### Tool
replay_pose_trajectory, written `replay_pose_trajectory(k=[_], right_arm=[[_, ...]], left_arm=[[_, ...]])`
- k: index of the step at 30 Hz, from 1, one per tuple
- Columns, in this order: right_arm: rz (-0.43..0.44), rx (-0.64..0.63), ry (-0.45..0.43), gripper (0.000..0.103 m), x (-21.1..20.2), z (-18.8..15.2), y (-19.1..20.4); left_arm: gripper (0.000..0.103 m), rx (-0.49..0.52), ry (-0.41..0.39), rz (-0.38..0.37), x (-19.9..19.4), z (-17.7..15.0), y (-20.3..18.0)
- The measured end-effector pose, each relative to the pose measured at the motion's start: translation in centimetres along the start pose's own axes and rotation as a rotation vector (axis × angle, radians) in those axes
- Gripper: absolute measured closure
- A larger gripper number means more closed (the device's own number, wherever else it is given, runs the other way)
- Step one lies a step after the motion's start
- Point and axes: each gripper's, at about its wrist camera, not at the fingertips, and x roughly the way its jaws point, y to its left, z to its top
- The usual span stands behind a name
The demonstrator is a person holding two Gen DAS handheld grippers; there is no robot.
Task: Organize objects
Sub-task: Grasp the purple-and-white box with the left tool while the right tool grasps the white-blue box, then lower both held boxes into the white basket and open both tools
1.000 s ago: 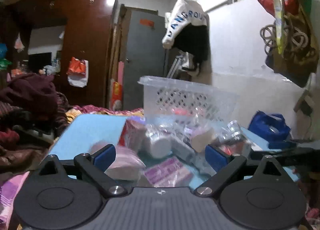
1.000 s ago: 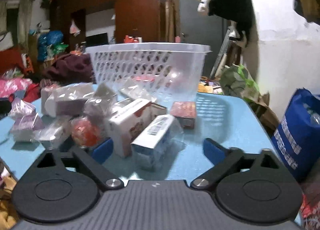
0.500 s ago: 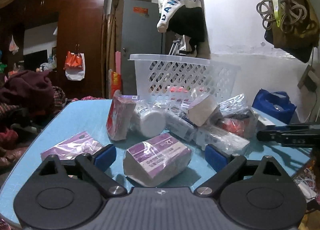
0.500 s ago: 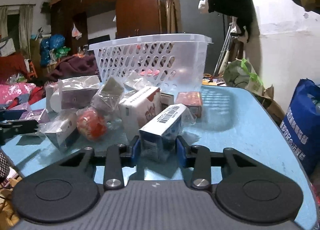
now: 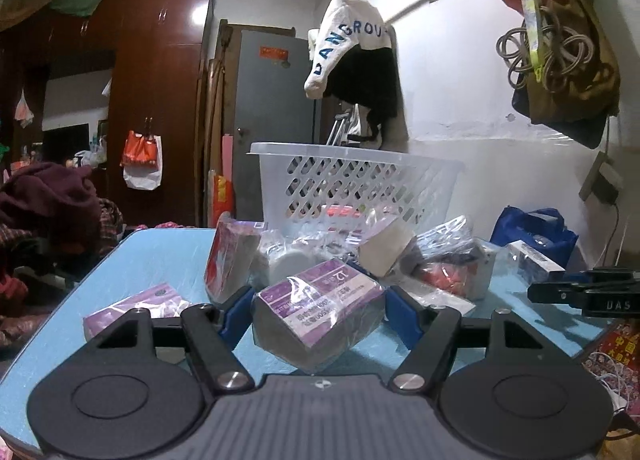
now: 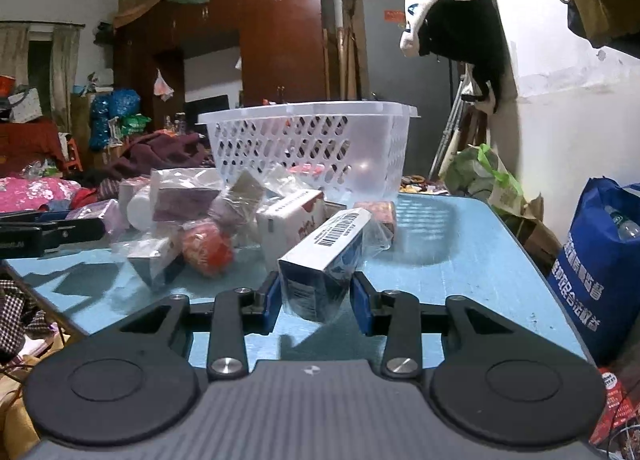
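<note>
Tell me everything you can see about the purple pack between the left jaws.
The plastic-wrapped purple and white pack is a soft, blocky bundle under glossy crinkled film, with small print and "12" on its top label. It sits tilted, one corner toward the camera, clamped by the left gripper above the blue table.

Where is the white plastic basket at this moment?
The white plastic basket stands at the far end of the blue table, centre in both views, just behind the pile of wrapped boxes.
</note>
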Motion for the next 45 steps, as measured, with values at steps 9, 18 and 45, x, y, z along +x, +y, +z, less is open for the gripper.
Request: replay_pose_trajectory(k=[9,18,45], right_arm=[[0.009,0.009,-0.024,0.062,-0.4,0.1,-0.3],[0.021,0.028,-0.03,0.062,-0.6,0.3,-0.5],[0.034,-0.081,0.05,0.01,14.4,17.4,-1.7]], left_arm=[[0.029,-0.02,-0.013,-0.016,-0.1,0.2,0.3],[0.029,-0.042,-0.026,-0.035,-0.3,0.5,0.5],[0.008,-0.201,0.26,-0.06,21.4,17.8,2.2]])
